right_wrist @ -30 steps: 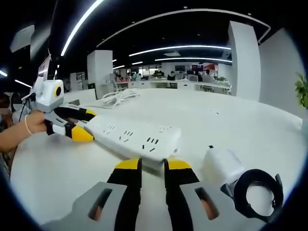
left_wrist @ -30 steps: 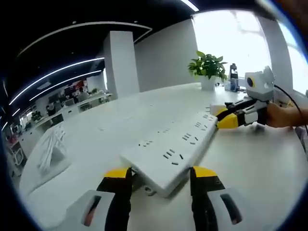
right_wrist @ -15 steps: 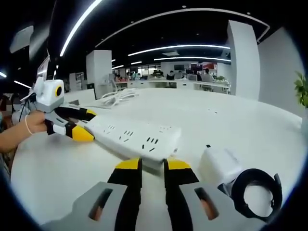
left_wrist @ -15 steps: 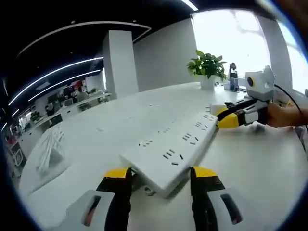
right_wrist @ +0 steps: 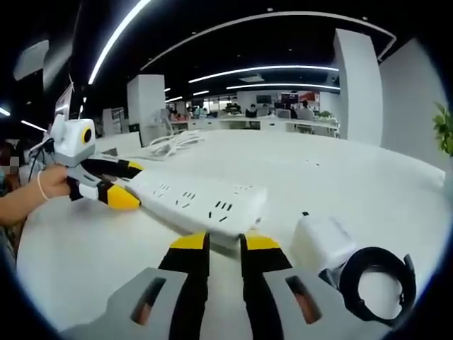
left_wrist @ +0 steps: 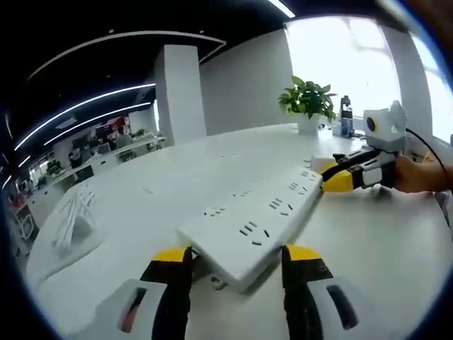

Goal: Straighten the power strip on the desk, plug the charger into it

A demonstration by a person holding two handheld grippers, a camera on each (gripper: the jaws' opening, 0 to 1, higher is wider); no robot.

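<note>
A long white power strip [left_wrist: 258,219] lies slantwise over the white desk [left_wrist: 163,184]. My left gripper [left_wrist: 237,256] has its yellow-tipped jaws closed on the sides of one end. In the right gripper view that gripper [right_wrist: 122,183] clamps the far end of the strip [right_wrist: 198,202]. My right gripper [right_wrist: 225,244] has its jaws almost together at the strip's near end; the end hides whether they pinch it. In the left gripper view this gripper [left_wrist: 329,173] touches the strip's far end. A white charger [right_wrist: 322,241] with a coiled black cable [right_wrist: 375,283] sits right of my right jaws.
A bundle of white cable [left_wrist: 71,223] lies at the desk's left, and shows again far off [right_wrist: 170,145]. A potted plant [left_wrist: 308,99] stands at the desk's far edge. A person's hand [left_wrist: 421,173] holds the right gripper, another hand [right_wrist: 28,195] the left.
</note>
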